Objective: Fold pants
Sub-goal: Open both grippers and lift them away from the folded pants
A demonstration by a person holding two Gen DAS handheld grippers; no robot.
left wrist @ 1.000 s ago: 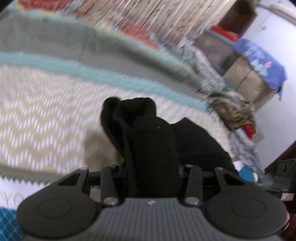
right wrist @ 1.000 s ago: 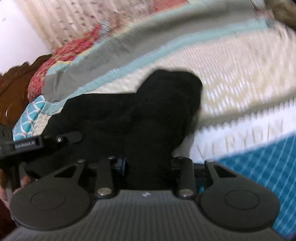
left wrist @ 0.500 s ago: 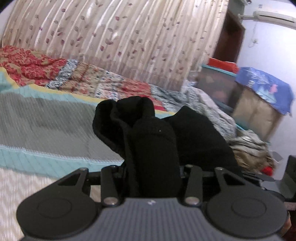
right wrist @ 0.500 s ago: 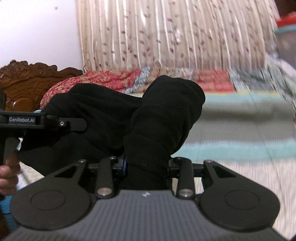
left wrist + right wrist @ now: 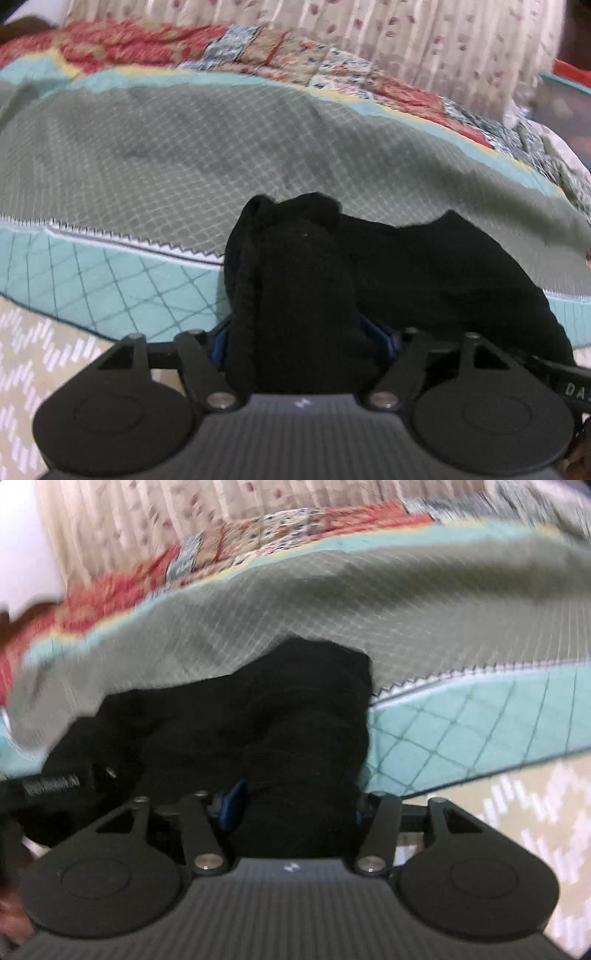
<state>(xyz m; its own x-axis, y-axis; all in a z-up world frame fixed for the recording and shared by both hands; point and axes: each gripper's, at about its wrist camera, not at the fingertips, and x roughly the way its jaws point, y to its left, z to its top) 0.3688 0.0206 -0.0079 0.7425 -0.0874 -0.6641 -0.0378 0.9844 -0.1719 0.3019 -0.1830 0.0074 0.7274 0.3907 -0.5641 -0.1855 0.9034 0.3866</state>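
Mid-fold: you are carrying one edge of the black pants over the bed, with the laying-down and smoothing left to do.

You are pinching a thick bunch of the pants (image 5: 295, 295) in the left gripper (image 5: 301, 341), its two fingers pressed against the cloth from either side, and you are clamping another bunch of the same garment in the right gripper (image 5: 291, 805). The fabric is filling the gap between each pair of fingers and bulging forward past the tips, while the span between the two tools is sagging across the grey quilted part of the bedspread (image 5: 166, 147). Judging by this, you are partway through a fold; I cannot tell how many folds are already in, since the rest of the garment is hidden below the tools.
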